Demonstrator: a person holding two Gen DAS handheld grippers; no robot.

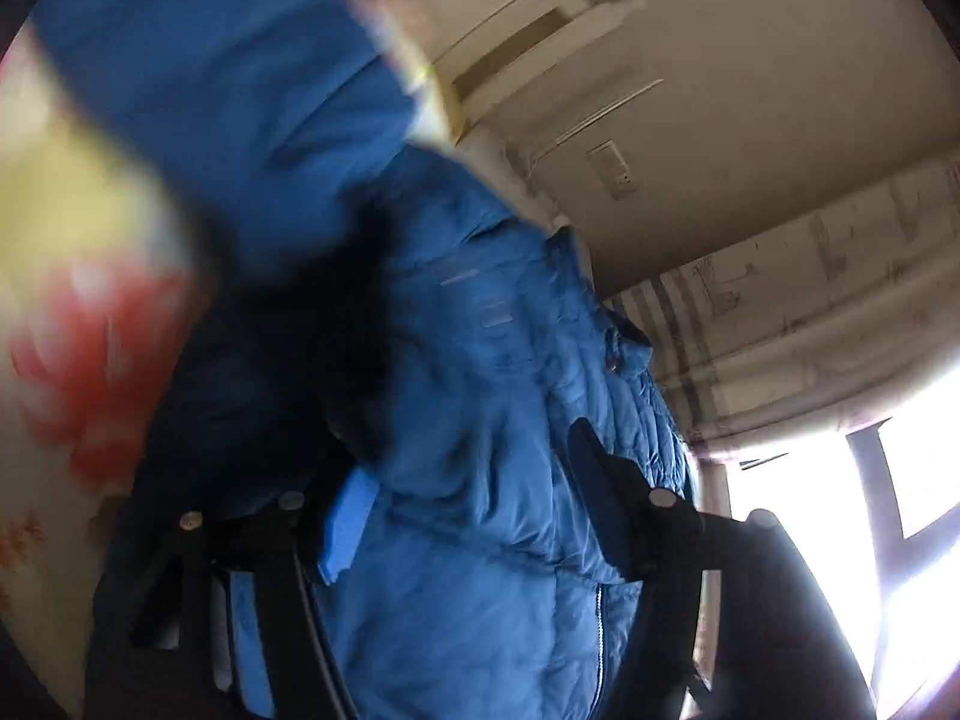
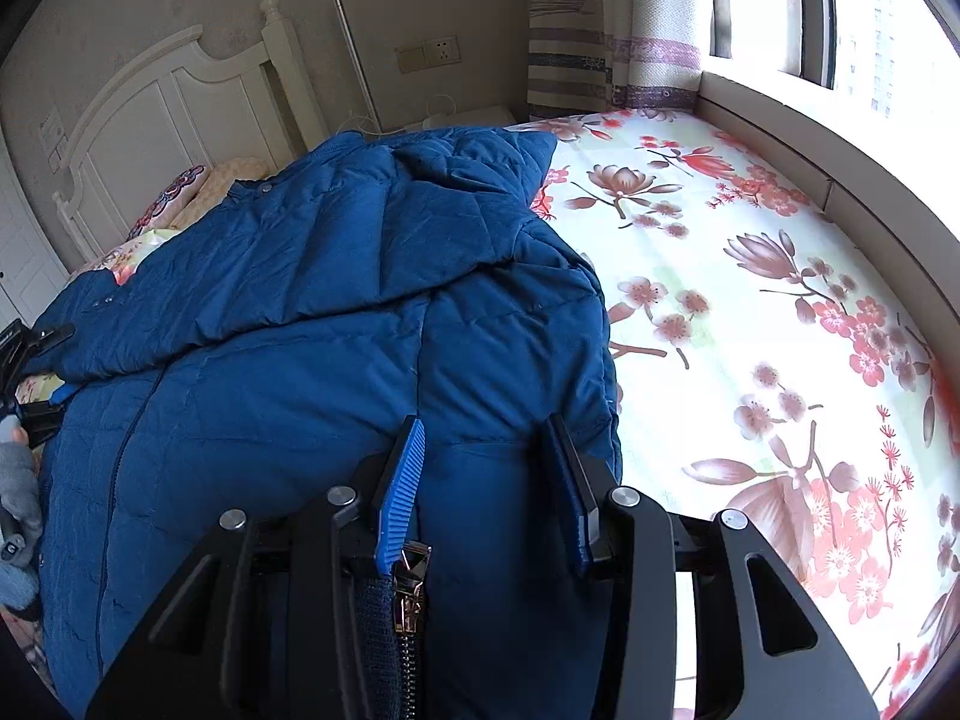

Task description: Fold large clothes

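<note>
A dark blue puffer jacket (image 2: 336,300) lies spread over the flowered bed sheet (image 2: 750,300). My right gripper (image 2: 486,474) is shut on a thick fold at its near hem, with the zipper pull (image 2: 411,576) hanging just beside the left pad. At the jacket's left edge my left gripper (image 2: 45,372) stands with its jaws apart, held by a hand in a grey glove (image 2: 15,468). The left wrist view is rolled and blurred. There the jacket (image 1: 480,360) bulges between the spread fingers of the left gripper (image 1: 474,513).
A white headboard (image 2: 150,108) and a patterned pillow (image 2: 180,192) stand at the far left end of the bed. A curtain (image 2: 600,30) and a bright window (image 2: 840,12) lie along the right side, behind a low ledge (image 2: 810,138).
</note>
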